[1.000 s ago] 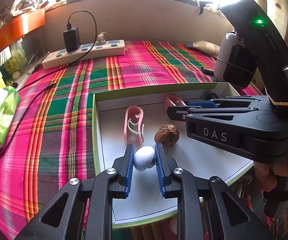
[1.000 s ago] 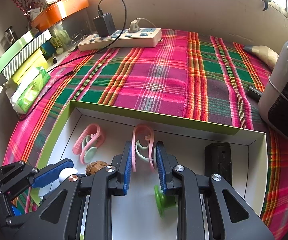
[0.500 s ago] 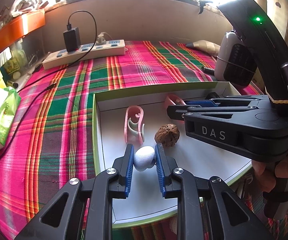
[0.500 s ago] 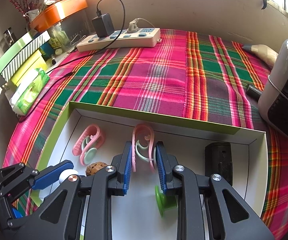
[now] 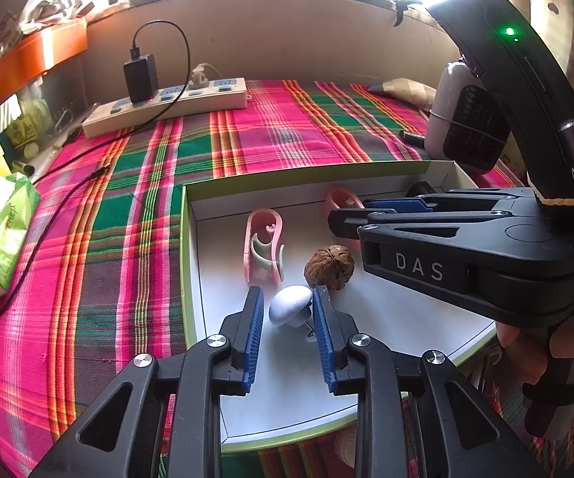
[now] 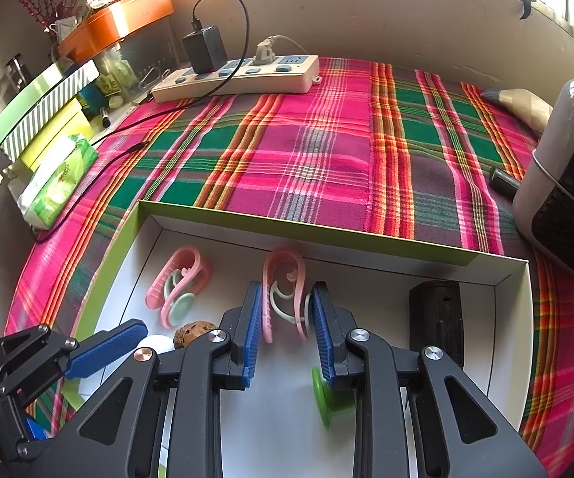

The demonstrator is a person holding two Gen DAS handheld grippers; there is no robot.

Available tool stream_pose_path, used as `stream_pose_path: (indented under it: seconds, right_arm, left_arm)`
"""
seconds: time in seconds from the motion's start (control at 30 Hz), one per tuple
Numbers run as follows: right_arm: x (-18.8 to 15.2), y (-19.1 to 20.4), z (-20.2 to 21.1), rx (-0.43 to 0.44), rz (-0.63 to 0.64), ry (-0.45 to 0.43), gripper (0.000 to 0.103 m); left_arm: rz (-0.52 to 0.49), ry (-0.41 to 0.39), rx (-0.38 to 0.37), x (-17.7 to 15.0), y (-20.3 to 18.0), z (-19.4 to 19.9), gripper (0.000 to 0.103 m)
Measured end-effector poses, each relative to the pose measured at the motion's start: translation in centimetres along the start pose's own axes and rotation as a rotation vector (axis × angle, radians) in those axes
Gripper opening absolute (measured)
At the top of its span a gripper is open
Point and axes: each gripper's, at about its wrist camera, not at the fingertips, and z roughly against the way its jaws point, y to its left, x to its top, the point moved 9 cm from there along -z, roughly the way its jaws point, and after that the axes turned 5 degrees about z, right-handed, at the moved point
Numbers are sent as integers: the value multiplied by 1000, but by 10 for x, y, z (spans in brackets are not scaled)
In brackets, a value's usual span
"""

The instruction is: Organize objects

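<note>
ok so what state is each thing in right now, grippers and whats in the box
left gripper: jaws opening, white knob between them, left pad clear of it
right gripper: jaws opening slightly, pink clip between them
white knob: resting on the box floor
pink clip: standing on edge
second pink clip: lying flat, free
walnut: loose in box
box: open, no lid
power strip: charger plugged in

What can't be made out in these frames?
Right wrist view: green piece, half behind the right tool and blurred; unidentifiable.
Same view: black block, too dark for detail.
Same view: walnut, mostly behind that tool's arm.
Left wrist view: far clip, mostly behind the right tool, whose jaws are opening.
</note>
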Motion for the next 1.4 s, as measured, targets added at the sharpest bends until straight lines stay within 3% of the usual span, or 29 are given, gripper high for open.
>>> stream_pose_path:
  seconds: [0.17, 0.83, 1.4]
  right_arm:
    - [0, 1, 1, 8, -2, -3, 34]
    - [-9, 12, 32, -22, 10, -64, 35]
    - [-36, 27, 77, -27, -10, -150, 35]
  left_arm:
    - [-2, 0, 3, -1, -2, 0, 24]
    - [-2, -53, 48, -7, 1, 30, 29]
    - [-8, -97, 32, -29, -8, 71, 29]
